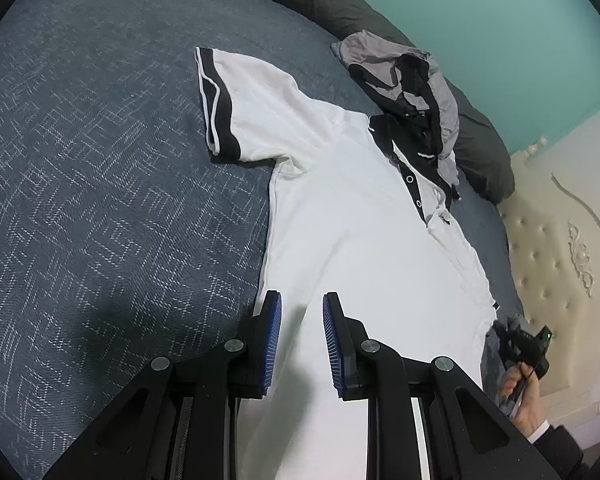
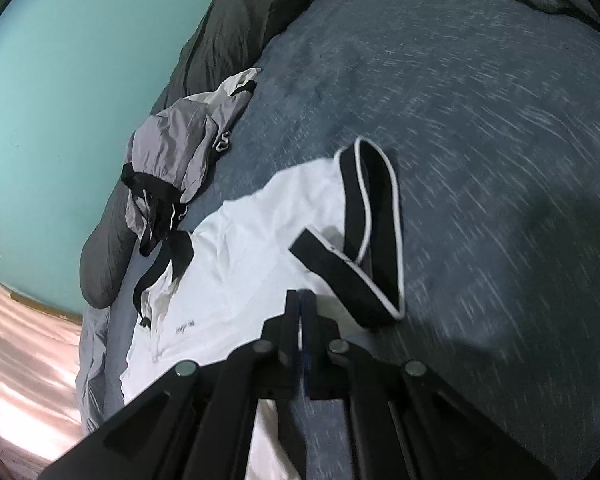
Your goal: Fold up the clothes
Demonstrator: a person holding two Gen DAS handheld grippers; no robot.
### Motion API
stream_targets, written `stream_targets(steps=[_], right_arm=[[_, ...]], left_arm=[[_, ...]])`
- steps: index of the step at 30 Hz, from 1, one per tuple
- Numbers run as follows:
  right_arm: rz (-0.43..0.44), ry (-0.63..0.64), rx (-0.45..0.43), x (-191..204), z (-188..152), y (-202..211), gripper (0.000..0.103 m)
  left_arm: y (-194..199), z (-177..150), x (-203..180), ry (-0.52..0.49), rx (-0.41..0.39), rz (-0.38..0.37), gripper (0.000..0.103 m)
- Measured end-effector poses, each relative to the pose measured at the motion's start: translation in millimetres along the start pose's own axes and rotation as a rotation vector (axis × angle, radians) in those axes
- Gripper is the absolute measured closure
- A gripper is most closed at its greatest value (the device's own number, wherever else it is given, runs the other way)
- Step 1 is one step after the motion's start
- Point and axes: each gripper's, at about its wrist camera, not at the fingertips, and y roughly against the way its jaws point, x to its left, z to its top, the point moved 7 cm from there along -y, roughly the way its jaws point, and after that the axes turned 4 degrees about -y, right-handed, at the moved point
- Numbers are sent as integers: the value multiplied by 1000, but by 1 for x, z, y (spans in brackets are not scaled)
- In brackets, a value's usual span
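Shirt: a white polo shirt (image 1: 352, 216) with black collar and black sleeve bands lies spread on the bed (image 1: 100, 184), collar toward the far end
Left sleeve: lies flat on the bedspread, its black band (image 1: 216, 100) edged in white
Right sleeve: its black band (image 2: 374, 216) is lifted and folded over onto the white body of the shirt
Left tongs (image 1: 302, 340): apart, blue pads showing, poised over the lower part of the shirt near its side edge, holding nothing
Right tongs (image 2: 300, 320): together, clamped on the shirt's white cloth just beside the folded sleeve band
Hand (image 1: 520, 396): grips the right tool at the far side of the shirt, a dark cuff at the wrist
Other clothes: a grey and black garment (image 2: 172, 160) sits crumpled beside the collar, against a dark pillow (image 2: 228, 32)
Picture quality: the right view is blurred
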Motion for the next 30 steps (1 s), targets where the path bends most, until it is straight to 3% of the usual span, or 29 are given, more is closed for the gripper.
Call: stream_targets(steps=[4, 13, 15, 17, 19, 21, 22, 30], right_arm=[[34, -7, 18, 1, -20, 11, 102], [-53, -139, 109, -36, -55, 22, 100], [-56, -128, 97, -35, -53, 33, 99], [-65, -73, 53, -28, -39, 43, 99], [-72, -46, 27, -23, -22, 46, 92], [-84, -36, 24, -21, -3, 39, 65], [-94, -30, 25, -20, 5, 33, 60], [-203, 62, 18, -16, 64, -7, 56]], left_arm=[[-1, -1, 1, 5, 5, -3, 79], [0, 1, 0, 8, -1, -7, 79], [0, 0, 1, 10, 1, -6, 79], [0, 0, 2, 11, 2, -5, 79], [0, 0, 1, 10, 1, -4, 79], [0, 1, 0, 8, -1, -2, 79], [0, 2, 0, 6, -3, 0, 79], [-5, 0, 2, 2, 10, 7, 79]])
